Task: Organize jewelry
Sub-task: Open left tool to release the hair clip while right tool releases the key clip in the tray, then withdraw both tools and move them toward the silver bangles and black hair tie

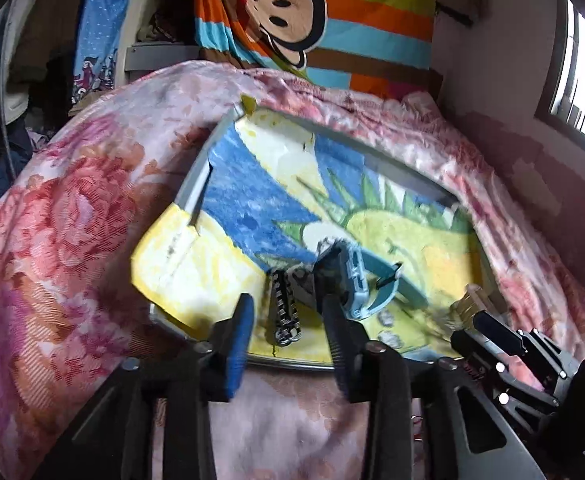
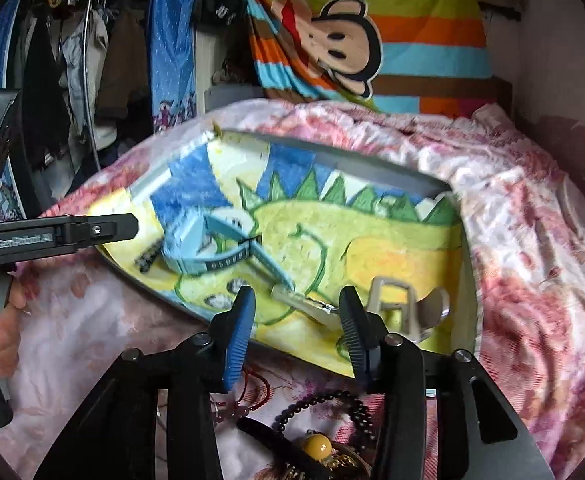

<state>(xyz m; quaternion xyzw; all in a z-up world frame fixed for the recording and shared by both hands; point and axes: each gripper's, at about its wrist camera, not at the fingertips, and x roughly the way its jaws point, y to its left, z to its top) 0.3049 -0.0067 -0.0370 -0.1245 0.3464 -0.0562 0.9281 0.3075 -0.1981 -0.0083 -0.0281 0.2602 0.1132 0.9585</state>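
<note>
A grey tray (image 1: 196,176) lined with a dinosaur towel lies on a pink floral blanket. In it lie a light blue watch (image 1: 358,280), a black-and-white link bracelet (image 1: 284,308) and a beige watch (image 2: 392,308). My left gripper (image 1: 288,312) is open above the tray's near edge, with the link bracelet between its fingers and the blue watch against the right finger. My right gripper (image 2: 296,316) is open over the tray's near edge, the beige watch's strap between its fingers. The blue watch (image 2: 196,248) and the left gripper's finger (image 2: 92,232) show at the left of the right wrist view.
Loose jewelry lies on the blanket below the right gripper: a black bead bracelet (image 2: 332,400), a red cord (image 2: 260,392) and a yellow bead (image 2: 316,446). A striped monkey blanket (image 2: 372,48) hangs behind. Clothes hang at the left (image 2: 72,60).
</note>
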